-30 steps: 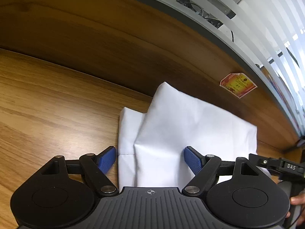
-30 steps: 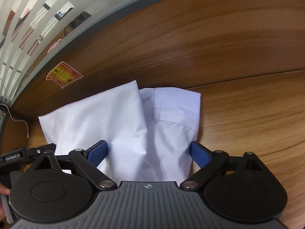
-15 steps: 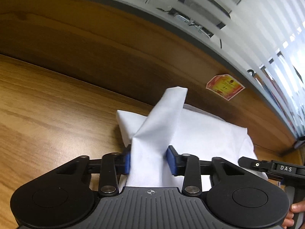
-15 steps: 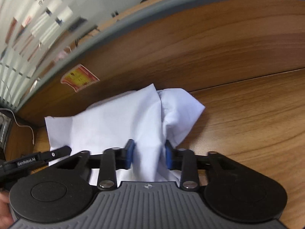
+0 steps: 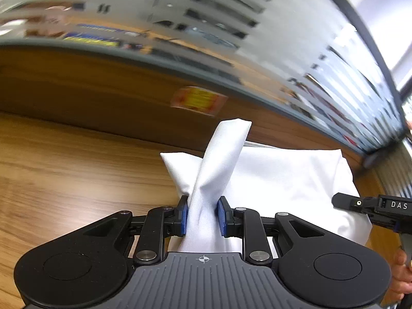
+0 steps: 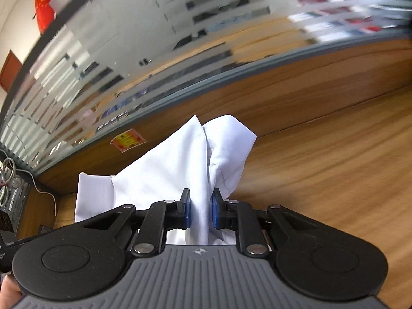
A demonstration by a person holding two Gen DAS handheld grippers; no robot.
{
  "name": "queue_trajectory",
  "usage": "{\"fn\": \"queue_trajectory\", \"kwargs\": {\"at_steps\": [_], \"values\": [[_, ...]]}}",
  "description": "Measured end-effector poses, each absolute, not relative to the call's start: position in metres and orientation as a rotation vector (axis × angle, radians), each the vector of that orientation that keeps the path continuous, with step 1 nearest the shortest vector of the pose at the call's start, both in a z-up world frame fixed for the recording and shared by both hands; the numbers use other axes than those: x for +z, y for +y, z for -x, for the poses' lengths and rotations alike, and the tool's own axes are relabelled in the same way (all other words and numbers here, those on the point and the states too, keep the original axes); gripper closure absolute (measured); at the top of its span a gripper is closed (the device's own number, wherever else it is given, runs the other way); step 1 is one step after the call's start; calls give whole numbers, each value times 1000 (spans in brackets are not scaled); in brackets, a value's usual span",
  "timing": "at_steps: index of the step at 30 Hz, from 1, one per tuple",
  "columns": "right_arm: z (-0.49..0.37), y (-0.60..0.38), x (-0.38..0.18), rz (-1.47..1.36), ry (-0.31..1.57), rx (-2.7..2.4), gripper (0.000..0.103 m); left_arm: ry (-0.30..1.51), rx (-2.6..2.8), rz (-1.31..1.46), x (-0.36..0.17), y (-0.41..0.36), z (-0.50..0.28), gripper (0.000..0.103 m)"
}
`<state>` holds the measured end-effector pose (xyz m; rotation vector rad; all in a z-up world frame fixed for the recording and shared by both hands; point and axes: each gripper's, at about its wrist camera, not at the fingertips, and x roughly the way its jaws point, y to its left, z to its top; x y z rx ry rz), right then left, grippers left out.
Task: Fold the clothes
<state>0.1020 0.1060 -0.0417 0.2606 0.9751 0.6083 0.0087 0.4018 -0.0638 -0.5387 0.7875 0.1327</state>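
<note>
A white shirt [image 5: 283, 177] lies folded on the wooden table [image 5: 64, 170], near the wooden back panel. My left gripper [image 5: 202, 213] is shut on its near left edge, and a bunched ridge of cloth stands up between the blue pads [image 5: 183, 216]. My right gripper [image 6: 200, 212] is shut on the same white shirt [image 6: 164, 170] at its near right edge, where cloth is lifted into a peak. The right gripper's black body [image 5: 373, 207] shows at the right of the left wrist view.
A wooden back panel [image 5: 103, 90] with a red and yellow sticker [image 5: 198, 100] rises behind the shirt, with frosted striped glass above it. Cables and a keyboard [image 6: 15, 195] sit at the far left of the right wrist view. A hand [image 5: 401, 275] holds the right gripper.
Both grippers went from open around the shirt's near edge to shut on it. Both have since lifted, pulling the cloth up into peaks, and the views have tilted upward.
</note>
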Motion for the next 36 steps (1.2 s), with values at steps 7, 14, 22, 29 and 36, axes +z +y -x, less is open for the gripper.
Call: {"fn": "queue_trajectory", "kwargs": {"at_steps": [7, 14, 22, 29, 36], "values": [[-108, 14, -24, -292, 950, 544, 85, 790, 53, 505, -51, 323, -29, 78], [-159, -76, -35, -277, 948, 550, 84, 804, 64, 495, -62, 227, -62, 78], [-234, -163, -53, -208, 968, 550, 84, 827, 84, 562, -82, 125, -124, 78], [-287, -210, -67, -119, 970, 536, 83, 854, 82, 572, -101, 75, -178, 78], [-322, -218, -81, 7, 951, 499, 82, 892, 44, 560, -116, 45, -225, 77]]}}
